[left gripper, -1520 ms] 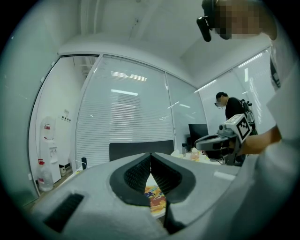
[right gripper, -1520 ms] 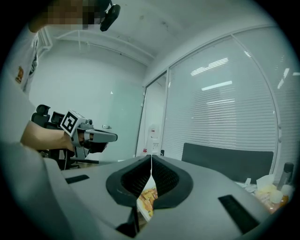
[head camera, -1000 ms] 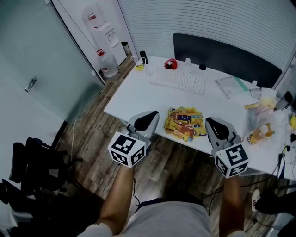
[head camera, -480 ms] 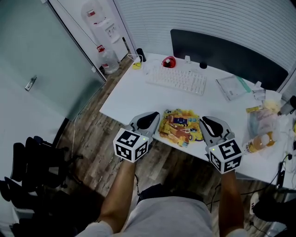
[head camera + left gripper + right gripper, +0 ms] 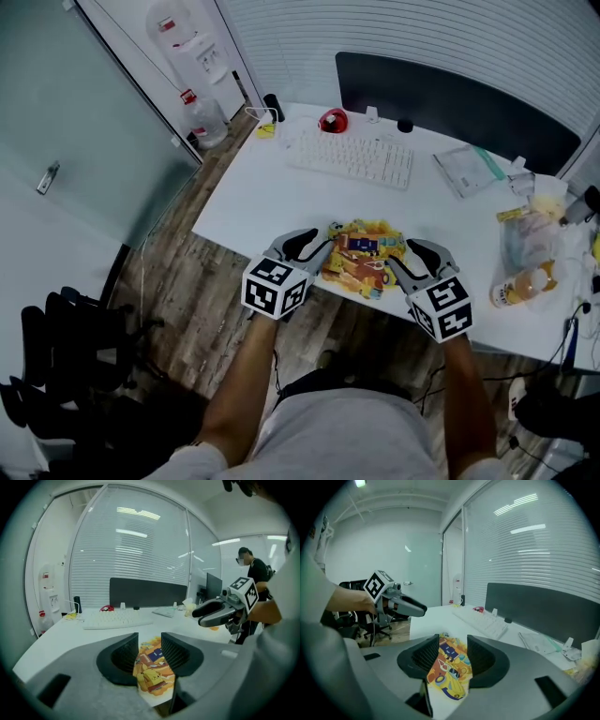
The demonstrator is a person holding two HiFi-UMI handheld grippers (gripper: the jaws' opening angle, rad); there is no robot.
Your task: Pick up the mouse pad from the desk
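The mouse pad, a yellow and orange cartoon print, lies at the near edge of the white desk. My left gripper is at its left side and my right gripper at its right side, both low at the desk's edge. Each gripper's jaws are opening. In the left gripper view the mouse pad shows through the gap of my left gripper, with the pads off it. In the right gripper view the mouse pad likewise shows between the jaws of my right gripper, untouched.
A white keyboard and a dark monitor stand behind the pad. A red object sits at the back, papers and a plastic bag with a bottle to the right. A water dispenser and office chairs stand on the left.
Both grippers have come down and forward from in front of the desk to the mouse pad's two sides. Their jaws, shut before, now stand apart.
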